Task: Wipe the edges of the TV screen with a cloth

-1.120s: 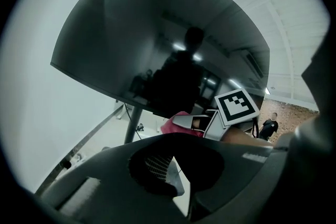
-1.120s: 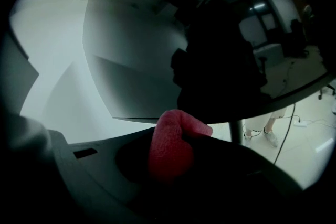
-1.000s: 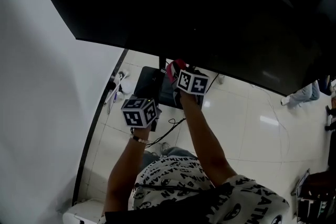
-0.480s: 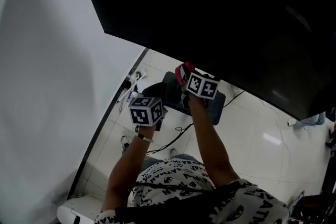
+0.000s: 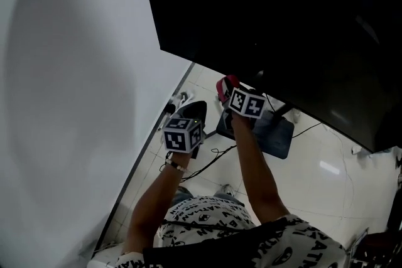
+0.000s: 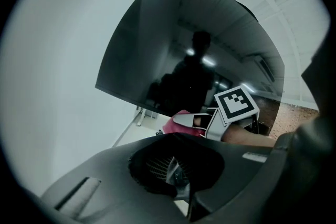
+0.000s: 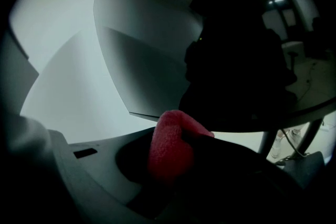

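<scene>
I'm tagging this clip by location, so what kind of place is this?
Likely an indoor room such as an office or showroom: a big TV screen beside a white wall, over a glossy tiled floor with loose cables.

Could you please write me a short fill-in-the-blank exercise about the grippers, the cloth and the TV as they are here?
1. The right gripper is shut on a red ____.
2. The cloth is closest to the TV screen's ____ edge.
3. The wall beside the TV screen is plain ____.

Missing words: cloth; bottom; white.
</scene>
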`<move>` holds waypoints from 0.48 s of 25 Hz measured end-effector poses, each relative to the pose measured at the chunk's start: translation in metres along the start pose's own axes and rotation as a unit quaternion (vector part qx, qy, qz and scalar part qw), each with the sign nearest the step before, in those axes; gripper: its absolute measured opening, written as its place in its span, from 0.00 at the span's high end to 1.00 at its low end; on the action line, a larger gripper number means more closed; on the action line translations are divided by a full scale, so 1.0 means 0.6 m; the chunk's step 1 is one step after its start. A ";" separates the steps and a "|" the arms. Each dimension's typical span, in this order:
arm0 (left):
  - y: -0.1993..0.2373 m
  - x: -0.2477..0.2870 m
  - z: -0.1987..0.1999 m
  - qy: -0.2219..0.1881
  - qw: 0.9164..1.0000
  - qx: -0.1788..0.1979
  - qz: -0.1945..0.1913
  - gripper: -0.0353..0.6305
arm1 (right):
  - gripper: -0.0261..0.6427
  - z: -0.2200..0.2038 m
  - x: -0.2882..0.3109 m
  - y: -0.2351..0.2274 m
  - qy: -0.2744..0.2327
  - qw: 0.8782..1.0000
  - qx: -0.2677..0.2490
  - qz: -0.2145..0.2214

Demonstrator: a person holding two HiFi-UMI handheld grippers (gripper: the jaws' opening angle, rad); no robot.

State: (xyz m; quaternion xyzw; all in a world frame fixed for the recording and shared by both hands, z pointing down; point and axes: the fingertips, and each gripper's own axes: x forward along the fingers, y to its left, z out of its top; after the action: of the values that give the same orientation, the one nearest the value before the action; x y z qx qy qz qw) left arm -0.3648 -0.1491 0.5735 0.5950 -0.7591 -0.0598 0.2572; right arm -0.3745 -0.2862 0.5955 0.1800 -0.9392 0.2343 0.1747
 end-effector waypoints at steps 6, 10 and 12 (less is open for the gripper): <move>0.098 -0.030 0.039 -0.015 1.000 -0.018 0.007 0.94 | 0.87 0.001 0.073 0.061 -0.002 1.000 -0.004 -0.009; 0.144 -0.040 0.054 -0.008 1.000 -0.003 0.006 0.94 | 0.87 0.000 0.115 0.093 -0.004 1.000 -0.001 -0.014; 0.166 -0.046 0.064 -0.008 1.000 0.001 0.007 0.94 | 0.87 0.001 0.137 0.113 -0.004 1.000 -0.003 -0.015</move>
State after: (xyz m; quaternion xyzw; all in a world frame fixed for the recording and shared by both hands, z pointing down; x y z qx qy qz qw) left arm -0.4652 -0.1032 0.5712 0.5895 -0.7653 -0.0616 0.2510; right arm -0.4752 -0.2516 0.6033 0.1944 -0.9379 0.2284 0.1746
